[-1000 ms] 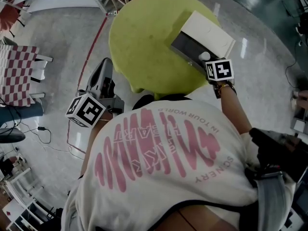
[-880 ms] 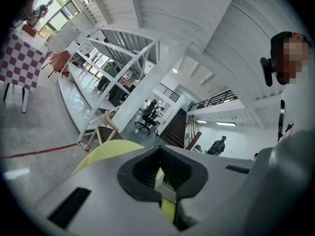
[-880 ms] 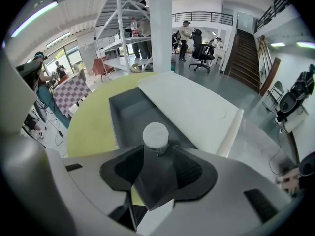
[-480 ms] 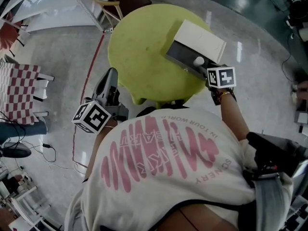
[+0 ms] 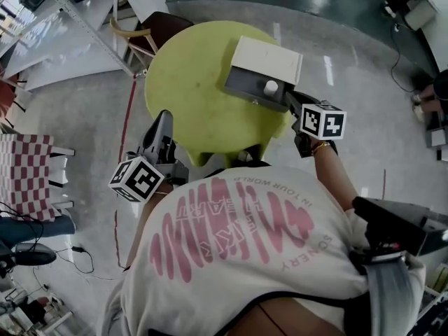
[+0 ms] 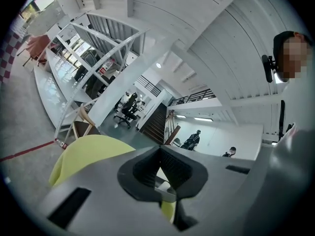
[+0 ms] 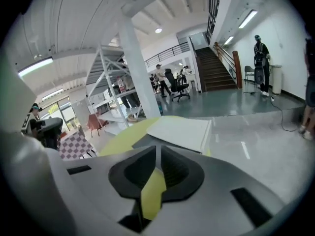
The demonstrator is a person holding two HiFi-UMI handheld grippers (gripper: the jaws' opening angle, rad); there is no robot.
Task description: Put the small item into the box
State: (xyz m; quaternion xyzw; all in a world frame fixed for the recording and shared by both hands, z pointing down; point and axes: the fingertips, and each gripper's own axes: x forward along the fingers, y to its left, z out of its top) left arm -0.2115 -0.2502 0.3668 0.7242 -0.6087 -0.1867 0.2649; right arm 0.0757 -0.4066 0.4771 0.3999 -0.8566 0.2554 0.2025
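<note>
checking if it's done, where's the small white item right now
In the head view the small white item lies in the dark bottom of the open box, near its right end, beside the white lid, on the right of the green table.

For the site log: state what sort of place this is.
Probably a big open-plan office or lab hall: a staircase leads to an upper level, and there are office chairs, metal shelving and a polished floor.
</note>
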